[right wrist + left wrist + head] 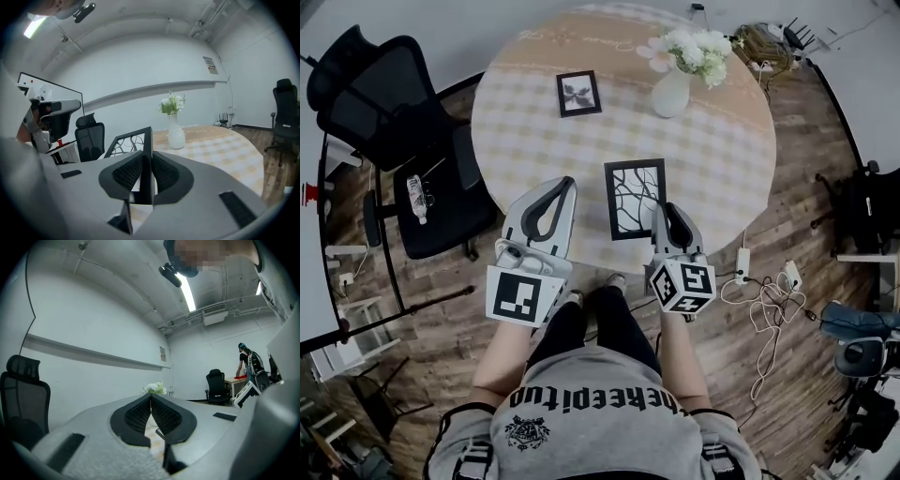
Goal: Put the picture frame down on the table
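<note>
A black picture frame point(635, 198) with a branch pattern hangs over the near part of the round table point(525, 141). My right gripper point(667, 212) is shut on its right edge. In the right gripper view the frame's edge point(146, 161) stands clamped between the two dark pads, with its patterned face point(127, 143) to the left. My left gripper point(563, 185) is at the table's near left edge, jaws closed together with nothing between them; its pads point(151, 414) meet in the left gripper view.
A smaller black frame point(578, 93) lies flat further back on the table. A white vase with flowers point(675, 80) stands at the back right. A black office chair point(389, 112) is to the left. Cables and a power strip point(742, 265) lie on the floor at the right.
</note>
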A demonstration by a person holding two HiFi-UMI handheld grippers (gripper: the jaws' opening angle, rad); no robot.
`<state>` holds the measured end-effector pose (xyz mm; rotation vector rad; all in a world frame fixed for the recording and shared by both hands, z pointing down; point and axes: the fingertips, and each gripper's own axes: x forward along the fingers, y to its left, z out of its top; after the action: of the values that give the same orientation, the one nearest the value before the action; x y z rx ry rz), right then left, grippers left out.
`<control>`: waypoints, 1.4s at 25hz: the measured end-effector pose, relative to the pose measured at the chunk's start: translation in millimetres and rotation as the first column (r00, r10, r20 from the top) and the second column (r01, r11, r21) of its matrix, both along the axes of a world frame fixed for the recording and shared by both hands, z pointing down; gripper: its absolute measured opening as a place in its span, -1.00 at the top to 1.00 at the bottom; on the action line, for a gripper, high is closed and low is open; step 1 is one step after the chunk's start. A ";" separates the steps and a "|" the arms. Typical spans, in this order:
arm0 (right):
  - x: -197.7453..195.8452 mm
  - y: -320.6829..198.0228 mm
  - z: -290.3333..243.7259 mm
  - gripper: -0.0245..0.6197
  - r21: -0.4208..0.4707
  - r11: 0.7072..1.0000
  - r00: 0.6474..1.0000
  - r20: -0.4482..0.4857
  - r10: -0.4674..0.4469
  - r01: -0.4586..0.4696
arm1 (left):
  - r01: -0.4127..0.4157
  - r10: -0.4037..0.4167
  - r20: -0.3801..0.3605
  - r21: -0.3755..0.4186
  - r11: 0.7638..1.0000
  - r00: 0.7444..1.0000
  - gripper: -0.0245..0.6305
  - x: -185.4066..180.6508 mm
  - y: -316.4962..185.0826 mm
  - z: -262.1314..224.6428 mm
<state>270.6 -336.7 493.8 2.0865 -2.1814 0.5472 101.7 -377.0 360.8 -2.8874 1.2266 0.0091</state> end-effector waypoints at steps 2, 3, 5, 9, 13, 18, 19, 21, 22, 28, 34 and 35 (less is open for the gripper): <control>-0.9 -4.4 11.9 0.71 -0.027 0.999 1.000 0.009 -0.017 0.018 | 0.025 -0.025 0.008 -0.009 1.000 1.000 0.88 -3.9 -3.9 4.0; -1.7 -6.1 17.4 0.71 -0.040 0.999 1.000 0.013 -0.026 0.027 | 0.037 -0.037 0.012 -0.013 0.999 0.999 0.88 -5.7 -5.5 5.9; -3.3 -8.5 27.8 0.71 -0.065 0.997 0.999 0.016 -0.044 0.045 | 0.058 -0.058 0.018 -0.017 0.998 0.998 0.87 -8.5 -7.9 8.6; -5.0 -10.6 50.6 0.71 -0.118 0.990 0.997 0.026 -0.070 0.073 | 0.087 -0.086 0.028 -0.027 0.996 0.996 0.88 -10.7 -9.6 13.9; -6.0 -12.1 71.9 0.71 -0.167 0.982 0.996 0.040 -0.084 0.090 | 0.112 -0.111 0.040 -0.041 0.993 0.993 0.87 -13.1 -10.2 19.6; -8.3 -11.7 97.3 0.71 -0.223 0.969 0.994 0.062 -0.090 0.102 | 0.148 -0.144 0.063 -0.057 0.987 0.988 0.87 -21.0 -9.5 28.4; -8.7 -11.3 102.4 0.71 -0.234 0.967 0.994 0.066 -0.091 0.104 | 0.155 -0.151 0.065 -0.060 0.986 0.986 0.88 -22.5 -9.1 29.9; -9.5 -10.5 112.5 0.71 -0.255 0.961 0.993 0.069 -0.094 0.108 | 0.167 -0.163 0.069 -0.064 0.984 0.984 0.87 -25.0 -8.3 32.5; -9.7 -10.1 117.3 0.71 -0.265 0.958 0.993 0.069 -0.094 0.109 | 0.171 -0.167 0.071 -0.064 0.983 0.983 0.88 -26.1 -8.2 33.5; -11.7 -7.0 135.9 0.71 -0.312 0.943 0.993 0.056 -0.101 0.114 | 0.195 -0.190 0.080 -0.071 0.978 0.979 0.88 -33.4 -6.3 38.2; -9.9 -4.7 149.4 0.71 -0.365 0.926 0.995 0.022 -0.100 0.101 | 0.199 -0.193 0.082 -0.078 0.977 0.978 0.87 -34.7 -4.2 40.8; -9.6 -4.2 151.1 0.71 -0.373 0.922 0.995 0.017 -0.100 0.099 | 0.199 -0.193 0.083 -0.079 0.977 0.978 0.87 -34.8 -3.9 41.0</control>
<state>261.1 -340.9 644.9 1.7667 -1.9745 0.8702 66.9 -381.0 401.8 -2.7925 1.5280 -0.1560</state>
